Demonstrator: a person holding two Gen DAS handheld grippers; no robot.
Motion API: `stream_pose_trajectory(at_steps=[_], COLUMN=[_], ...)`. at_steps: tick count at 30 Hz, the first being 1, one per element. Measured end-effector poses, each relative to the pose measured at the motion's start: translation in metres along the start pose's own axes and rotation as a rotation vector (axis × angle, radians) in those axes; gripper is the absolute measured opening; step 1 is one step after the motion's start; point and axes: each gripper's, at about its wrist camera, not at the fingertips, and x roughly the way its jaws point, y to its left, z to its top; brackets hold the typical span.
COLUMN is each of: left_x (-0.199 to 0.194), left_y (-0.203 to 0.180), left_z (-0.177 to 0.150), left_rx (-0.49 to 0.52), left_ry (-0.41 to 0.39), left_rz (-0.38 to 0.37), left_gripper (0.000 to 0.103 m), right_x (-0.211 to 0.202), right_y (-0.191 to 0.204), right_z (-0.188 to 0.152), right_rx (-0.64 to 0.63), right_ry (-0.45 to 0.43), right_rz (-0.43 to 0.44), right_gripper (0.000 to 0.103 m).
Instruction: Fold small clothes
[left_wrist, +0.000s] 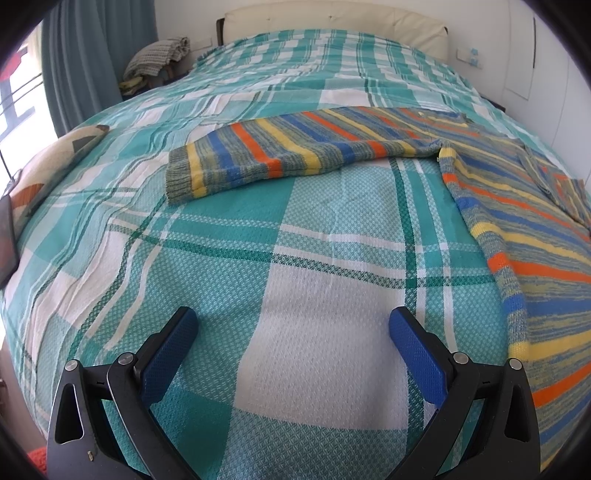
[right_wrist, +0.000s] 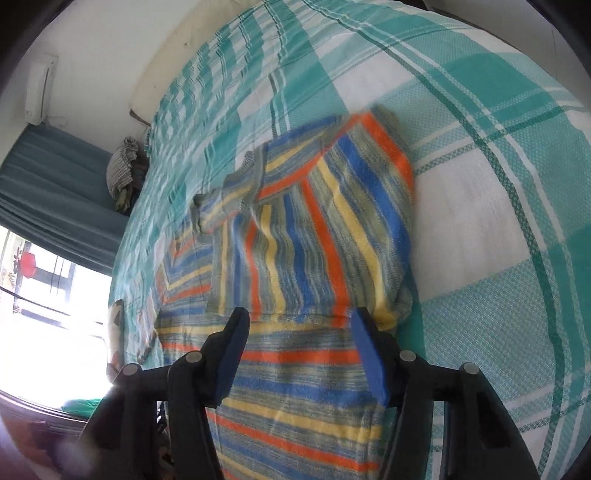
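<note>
Blue-padded, my right gripper (right_wrist: 299, 328) is hanging with jaws apart over the striped sweater (right_wrist: 314, 229) on the bedspread (right_wrist: 480, 221), one side folded in, while my left gripper (left_wrist: 293, 326) is waiting wide open near the outstretched sleeve (left_wrist: 258, 158)

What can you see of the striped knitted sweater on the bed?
The striped knitted sweater lies flat on the teal and white checked bedspread. Its knit looks soft, with blue, orange, yellow and grey-green stripes. One sleeve stretches sideways and ends in a ribbed cuff. In the right wrist view, the other side is folded over the body. Neither gripper presses on it.
</note>
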Motion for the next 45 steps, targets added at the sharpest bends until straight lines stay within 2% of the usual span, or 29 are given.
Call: stream_pose_trajectory(at_steps=[1,2,7,10,13,15,18,21,24,25,27,32,45], left_x=[0.000,0.000,-0.001,-0.001,-0.001,-0.001,-0.002,-0.001,-0.002,-0.001,-0.002,-0.002,-0.002], left_y=[0.000,0.000,-0.001,-0.001,-0.001,-0.001,-0.002,-0.002,-0.003,-0.001,-0.003,-0.004,-0.005], left_z=[0.000,0.000,0.000,0.000,0.000,-0.001,-0.002,-0.002,-0.003,-0.002,-0.003,-0.003,-0.004], left_rx=[0.000,0.000,0.001,0.000,0.001,0.002,0.002,0.002,0.002,0.003,0.003,0.003,0.004], left_ry=[-0.002,-0.003,-0.005,-0.006,-0.006,-0.007,-0.008,-0.009,-0.009,-0.010,-0.009,-0.010,-0.011], left_rz=[0.000,0.000,0.003,0.002,0.003,0.005,0.005,0.007,0.006,0.006,0.007,0.008,0.009], left_gripper=[0.102,0.102,0.102,0.102,0.102,0.102,0.102,0.102,0.102,0.102,0.102,0.102,0.102], right_x=[0.014,0.013,-0.030,-0.061,-0.084,-0.089,-0.087,-0.077,-0.073,-0.072,-0.069,-0.061,-0.056], right_y=[-0.005,-0.009,0.003,0.005,-0.013,-0.027,-0.048,-0.069,-0.073,-0.071,-0.066,-0.064,-0.061], right_z=[-0.007,-0.011,-0.039,-0.058,-0.071,-0.078,-0.088,-0.102,-0.127,-0.130,-0.130,-0.131,-0.134], right_rx=[0.014,0.013,-0.103,-0.217,-0.254,-0.263,-0.256,-0.228,-0.267,-0.272,-0.288,-0.318,-0.343], right_ry=[0.021,-0.006,-0.135,-0.230,-0.312,-0.324,-0.309,-0.301,-0.388,-0.393,-0.389,-0.391,-0.396], right_rz=[-0.047,-0.039,-0.041,-0.158,-0.272,-0.350,-0.414,-0.420,-0.418,-0.433,-0.454,-0.462,-0.474], right_gripper=[0.053,0.051,0.059,0.064,0.068,0.069,0.069,0.071,0.076,0.077,0.086,0.092,0.096])
